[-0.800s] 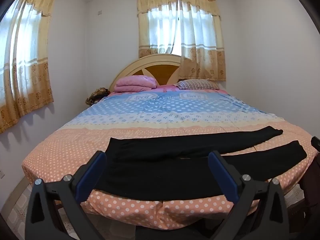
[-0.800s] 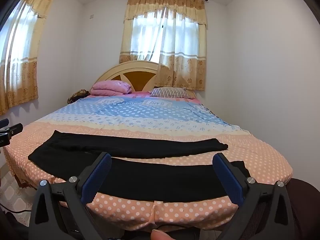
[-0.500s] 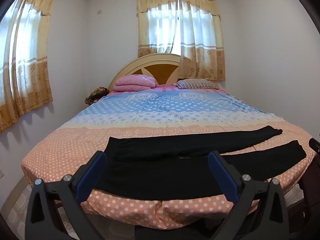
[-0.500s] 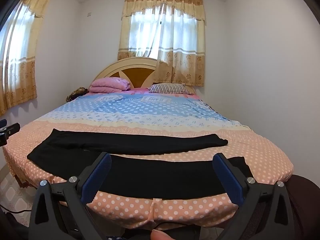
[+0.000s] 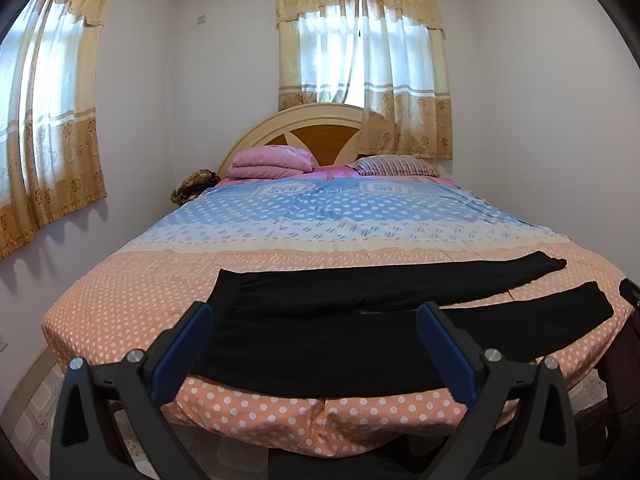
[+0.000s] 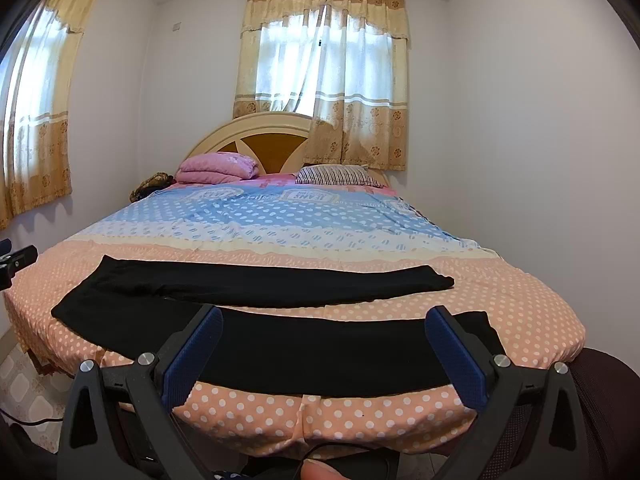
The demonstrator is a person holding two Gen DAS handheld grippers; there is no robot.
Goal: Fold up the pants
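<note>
Little has shifted since the earlier frames: the right gripper (image 6: pixel 324 344) has dipped slightly toward the foot of the bed (image 5: pixel 120 296), while the left gripper (image 5: pixel 316 344) holds its place. Both tongs stand spread wide with nothing clamped, hovering short of the mattress edge. Black pants (image 5: pixel 360 344) lie flat across the peach polka-dot bedspread (image 6: pixel 532 312), waist toward the left, legs splayed toward the right. Pink pillows (image 5: pixel 272 160) rest at the headboard (image 6: pixel 272 136).
</note>
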